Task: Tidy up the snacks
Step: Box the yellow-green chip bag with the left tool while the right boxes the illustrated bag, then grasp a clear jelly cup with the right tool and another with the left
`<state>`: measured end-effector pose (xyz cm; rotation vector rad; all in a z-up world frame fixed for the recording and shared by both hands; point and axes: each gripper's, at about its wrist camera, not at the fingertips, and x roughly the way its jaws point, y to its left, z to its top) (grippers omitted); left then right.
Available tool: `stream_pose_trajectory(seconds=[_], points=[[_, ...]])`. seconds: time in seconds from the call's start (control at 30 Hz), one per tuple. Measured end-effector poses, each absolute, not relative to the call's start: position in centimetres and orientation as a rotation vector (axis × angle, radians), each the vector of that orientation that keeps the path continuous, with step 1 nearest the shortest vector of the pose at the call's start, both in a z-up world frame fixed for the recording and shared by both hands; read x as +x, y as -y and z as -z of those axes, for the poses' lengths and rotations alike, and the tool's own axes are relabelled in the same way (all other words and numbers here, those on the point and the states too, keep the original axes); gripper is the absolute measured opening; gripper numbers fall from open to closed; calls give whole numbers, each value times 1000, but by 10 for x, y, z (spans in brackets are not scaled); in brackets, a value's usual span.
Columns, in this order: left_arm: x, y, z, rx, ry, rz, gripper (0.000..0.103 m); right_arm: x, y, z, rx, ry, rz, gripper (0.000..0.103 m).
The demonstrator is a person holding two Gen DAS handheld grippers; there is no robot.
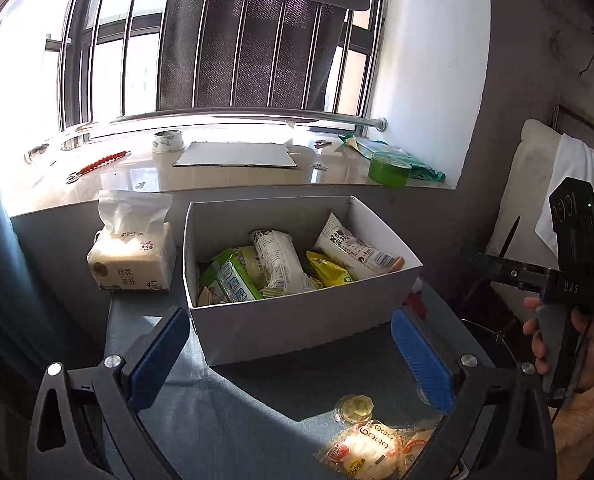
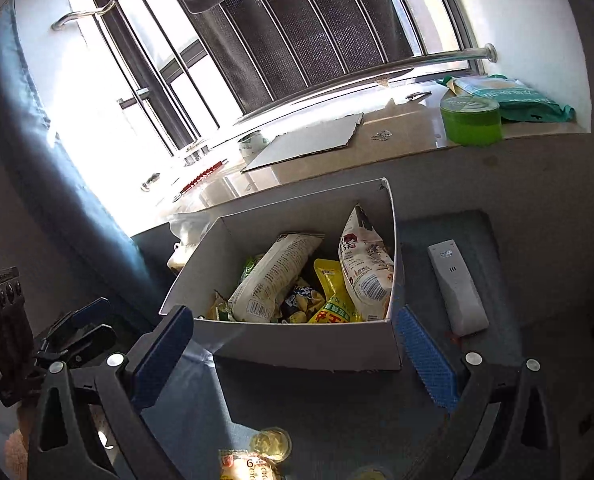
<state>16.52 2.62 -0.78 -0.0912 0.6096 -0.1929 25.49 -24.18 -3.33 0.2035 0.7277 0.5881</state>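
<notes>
A white cardboard box (image 1: pixel 297 320) stands on the grey table and holds several snack packets (image 1: pixel 275 264); it also shows in the right wrist view (image 2: pixel 297 344) with the packets (image 2: pixel 273 276) inside. A small jelly cup (image 1: pixel 355 408) and a clear-wrapped bun packet (image 1: pixel 371 450) lie on the table in front of the box; the cup (image 2: pixel 271 442) and packet (image 2: pixel 243 466) show in the right wrist view too. My left gripper (image 1: pixel 293 354) is open and empty just short of the box. My right gripper (image 2: pixel 293 352) is open and empty, also before the box.
A tissue pack (image 1: pixel 135 254) stands left of the box. A white remote (image 2: pixel 457 286) lies right of it. The windowsill behind holds a cardboard sheet (image 1: pixel 237 155), tape rolls (image 1: pixel 389 168) and a green bag (image 2: pixel 513 98). A blue curtain (image 2: pixel 37 160) hangs at left.
</notes>
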Motion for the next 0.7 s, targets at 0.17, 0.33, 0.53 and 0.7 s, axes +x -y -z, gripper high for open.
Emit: stream_pose_trajectory(seconds=[0.17,0.33,0.53,0.7], points=[[104,-9,23,-118,-576,225,103,188,268,50,154,-684,-581,103],[55,2,61,-212,-598,221,103,134,291,92,167,-699,-506,103],[24,15,99,-248,-650,223,103,96,306,144,202,-765,-464,103],[21,20,103,-239,-659,233,103,105,298,156,166,-775,-462,103]])
